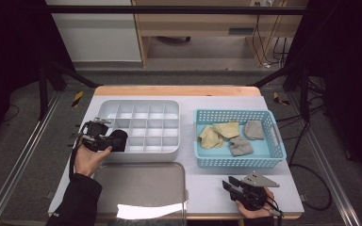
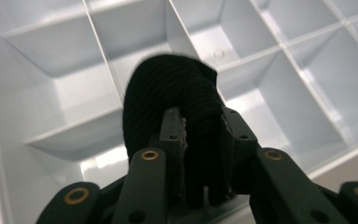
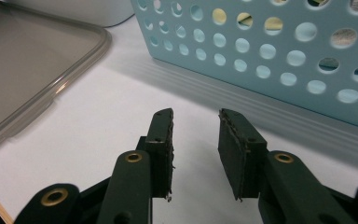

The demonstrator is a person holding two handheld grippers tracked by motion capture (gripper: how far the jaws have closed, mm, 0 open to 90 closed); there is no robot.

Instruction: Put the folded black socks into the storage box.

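Observation:
My left gripper (image 1: 109, 141) is shut on a black knitted cloth (image 1: 119, 140), rolled into a bundle, at the near left corner of the white compartment tray (image 1: 139, 102). In the left gripper view both pads press on the black cloth (image 2: 168, 88), which hangs just above the tray's empty compartments (image 2: 107, 60). My right gripper (image 1: 228, 184) rests near the table's front edge on the right. In the right gripper view its jaws (image 3: 196, 116) stand open with nothing between them, pointing at the blue basket (image 3: 270, 51).
The blue perforated basket (image 1: 238, 162) right of the tray holds two yellow cloths (image 1: 219, 133) and two grey ones (image 1: 247, 136). A clear plastic lid (image 1: 139, 188) lies flat at the front, left of the right gripper.

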